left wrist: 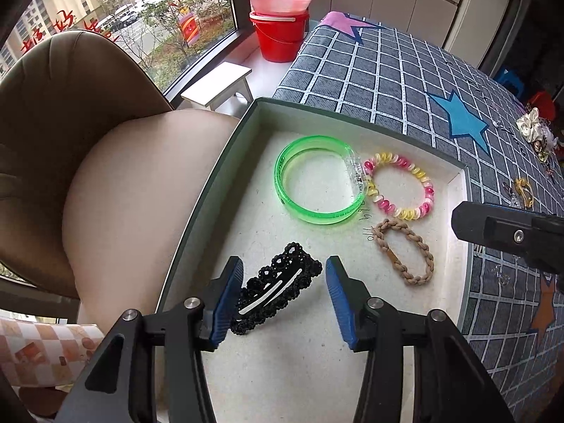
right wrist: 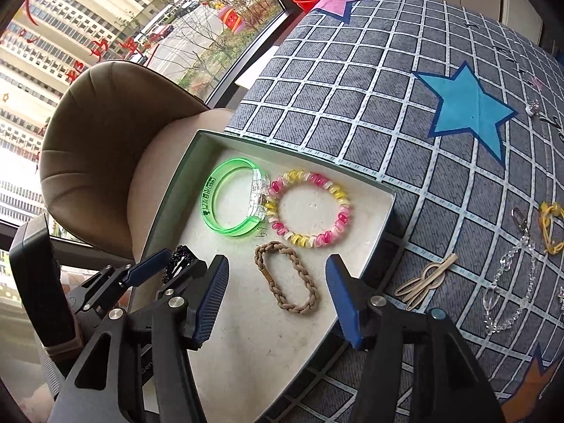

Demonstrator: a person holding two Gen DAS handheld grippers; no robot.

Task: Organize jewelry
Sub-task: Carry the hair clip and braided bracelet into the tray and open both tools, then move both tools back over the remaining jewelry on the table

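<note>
Four pieces in tray (left wrist: pixel 454 190): black beaded clip (left wrist: pixel 278 292) between wide left gripper (left wrist: pixel 283 301) fingers, green bangle (left wrist: pixel 315 185), coil tie (left wrist: pixel 400 187), braided tie (left wrist: pixel 405 250) ahead. Right gripper (right wrist: pixel 276 296) wide.

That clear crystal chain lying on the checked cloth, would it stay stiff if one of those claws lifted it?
Probably not: the crystal chain lies in a loose curved loop of separate linked beads, so it would likely drape and dangle. Its glossy beads may slip between the pads.

Tray's (right wrist: pixel 197 148) near floor lies bare; 4 pieces crowd its far half.
</note>
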